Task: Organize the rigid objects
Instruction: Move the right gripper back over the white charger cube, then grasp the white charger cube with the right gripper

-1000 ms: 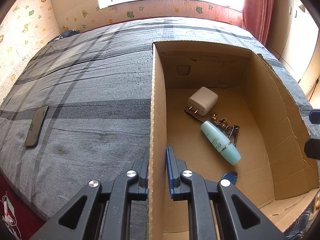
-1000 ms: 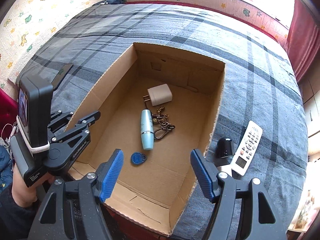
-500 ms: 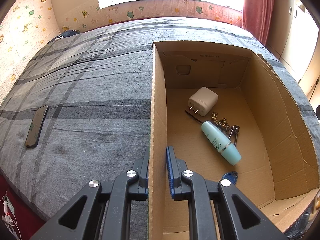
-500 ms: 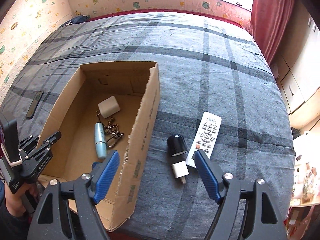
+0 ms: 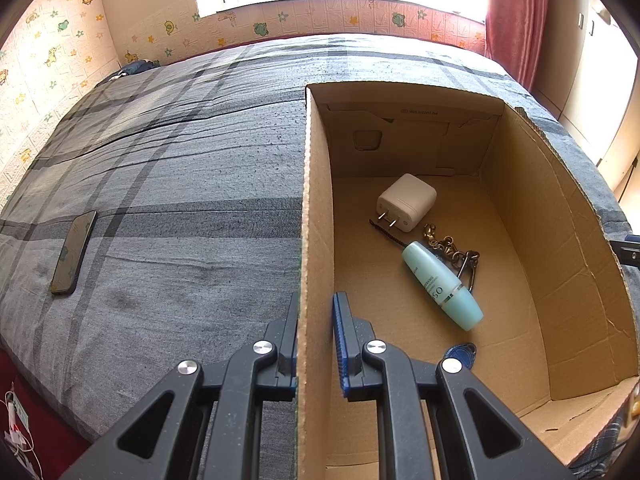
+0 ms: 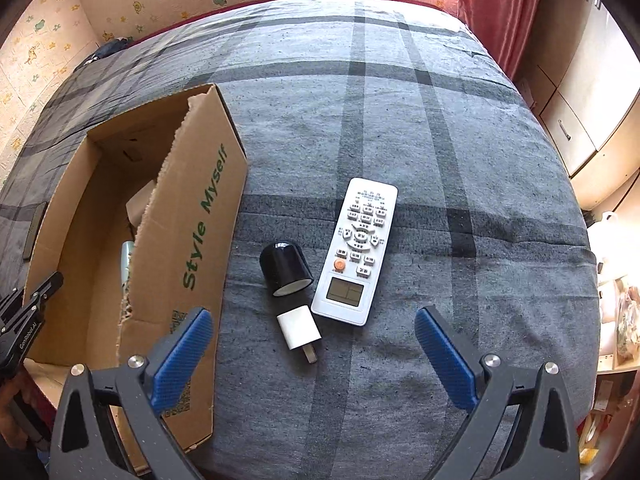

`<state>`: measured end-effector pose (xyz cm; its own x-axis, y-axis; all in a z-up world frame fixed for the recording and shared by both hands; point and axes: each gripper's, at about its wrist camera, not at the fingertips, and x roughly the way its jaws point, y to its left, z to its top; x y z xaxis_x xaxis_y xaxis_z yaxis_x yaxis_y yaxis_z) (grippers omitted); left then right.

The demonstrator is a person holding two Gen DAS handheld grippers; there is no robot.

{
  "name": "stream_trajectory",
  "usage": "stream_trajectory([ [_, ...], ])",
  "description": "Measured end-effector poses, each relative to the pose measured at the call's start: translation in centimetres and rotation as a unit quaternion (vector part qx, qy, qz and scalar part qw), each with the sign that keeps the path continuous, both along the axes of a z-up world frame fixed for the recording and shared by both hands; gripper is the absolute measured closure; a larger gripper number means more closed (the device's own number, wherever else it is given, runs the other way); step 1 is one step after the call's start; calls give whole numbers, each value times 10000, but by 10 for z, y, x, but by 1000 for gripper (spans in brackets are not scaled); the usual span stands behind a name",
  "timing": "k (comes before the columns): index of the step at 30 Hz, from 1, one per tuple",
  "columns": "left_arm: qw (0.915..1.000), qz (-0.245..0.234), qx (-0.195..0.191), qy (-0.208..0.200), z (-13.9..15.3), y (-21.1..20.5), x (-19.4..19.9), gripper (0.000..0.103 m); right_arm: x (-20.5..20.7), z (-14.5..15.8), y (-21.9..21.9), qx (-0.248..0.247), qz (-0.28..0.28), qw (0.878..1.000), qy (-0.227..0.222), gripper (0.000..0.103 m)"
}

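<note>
A cardboard box [image 5: 316,208] lies on the grey plaid bed. My left gripper [image 5: 316,320] is shut on its left wall. Inside lie a white charger [image 5: 406,202], a teal tube [image 5: 440,284], a key chain [image 5: 452,250] and a blue tag [image 5: 460,354]. In the right wrist view the box [image 6: 192,232] is at the left. Beside it on the bed lie a black cap [image 6: 285,266], a small white plug [image 6: 299,327] and a white remote [image 6: 356,250]. My right gripper [image 6: 314,354] hangs above them, its jaws opening wide with nothing between the pads.
A dark phone [image 5: 74,252] lies on the bed left of the box. The bed [image 6: 460,184] stretches right of the remote to its edge, with cabinets [image 6: 580,120] and a red curtain [image 6: 492,12] beyond. A hand [image 6: 16,396] holds the left gripper at the lower left.
My right gripper has swung from over the box to the right, over the cap, plug and remote, and its jaws have spread wider. The left gripper keeps its grip on the box wall.
</note>
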<state>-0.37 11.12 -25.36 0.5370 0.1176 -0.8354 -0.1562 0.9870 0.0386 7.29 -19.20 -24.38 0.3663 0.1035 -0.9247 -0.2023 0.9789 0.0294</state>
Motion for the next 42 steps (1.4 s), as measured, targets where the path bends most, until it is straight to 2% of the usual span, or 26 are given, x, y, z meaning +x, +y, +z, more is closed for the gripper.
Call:
stream_trajectory([
  [12,10000,5,2,0,0,0,0,88,6,-50,-7,181,-173,9992,311,1],
  [20,10000,9,-1,1,0,0,0,88,8,-71,-2,174,-196,9985,480,4],
  [23,10000,10,-6,2,-1,0,0,88,8,-72,-2,178,-201,9984,490,11],
  [25,10000,11,-2,1,0,0,0,88,9,-71,0,171,-193,9984,495,23],
  [29,10000,10,2,4,0,0,0,88,9,-74,1,230,-122,9982,536,35],
  [30,10000,9,2,4,0,0,0,88,9,-75,1,253,-104,9982,532,42],
  [31,10000,6,9,3,0,0,0,88,10,-77,3,263,-101,9983,506,59],
  [33,10000,5,13,5,-1,0,0,88,11,-79,6,361,-97,9981,482,75],
  [38,10000,2,25,9,0,-1,0,88,13,-81,10,311,-56,9985,457,75],
  [42,10000,-1,29,11,0,-1,0,88,6,-72,14,276,-26,9985,471,76],
])
